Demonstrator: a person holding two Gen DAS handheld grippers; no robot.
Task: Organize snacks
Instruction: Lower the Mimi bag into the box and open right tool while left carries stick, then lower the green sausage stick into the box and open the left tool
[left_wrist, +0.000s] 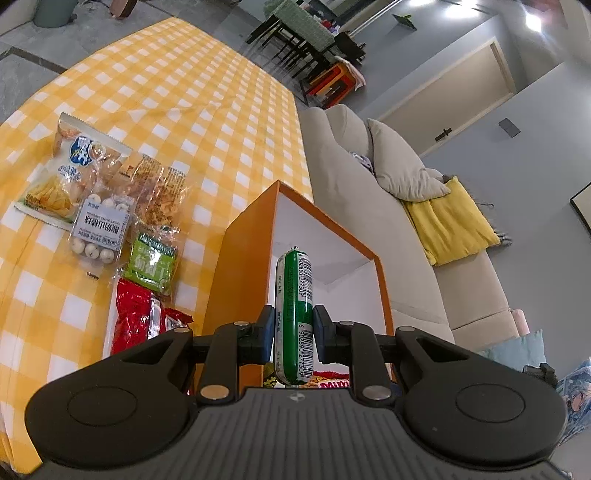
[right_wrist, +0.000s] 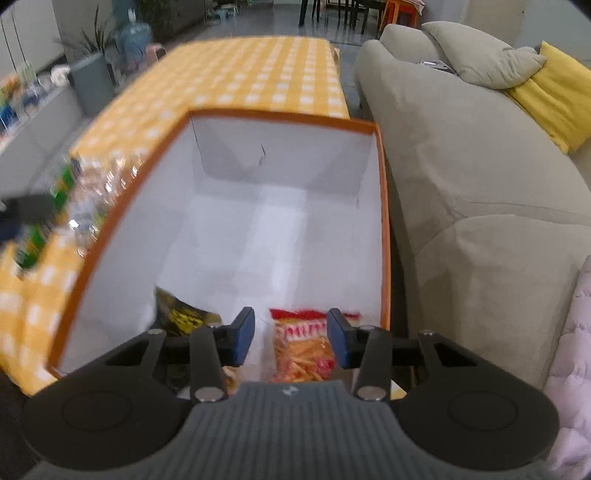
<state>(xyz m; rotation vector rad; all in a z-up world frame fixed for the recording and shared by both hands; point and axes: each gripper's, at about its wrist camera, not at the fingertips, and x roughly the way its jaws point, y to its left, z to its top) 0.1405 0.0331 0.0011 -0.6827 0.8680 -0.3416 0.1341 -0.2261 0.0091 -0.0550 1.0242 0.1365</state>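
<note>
The left tool (left_wrist: 294, 326) squeezes a green sausage stick (left_wrist: 294, 314) above the orange box (left_wrist: 242, 258). The right tool (right_wrist: 291, 338) hangs open and empty over the box's chip bag (right_wrist: 304, 350). The slick stick could slip and miss the box (it stands upright). More snacks (left_wrist: 107, 206) wait on the checkered surface (left_wrist: 184, 92) by a sofa (left_wrist: 369, 184).

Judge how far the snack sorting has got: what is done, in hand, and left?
Done: two packets, including the red-and-orange one, lie in the orange box. In hand: the left gripper clamps a green sausage stick over the box. Left: several packets remain on the checked tablecloth.
</note>
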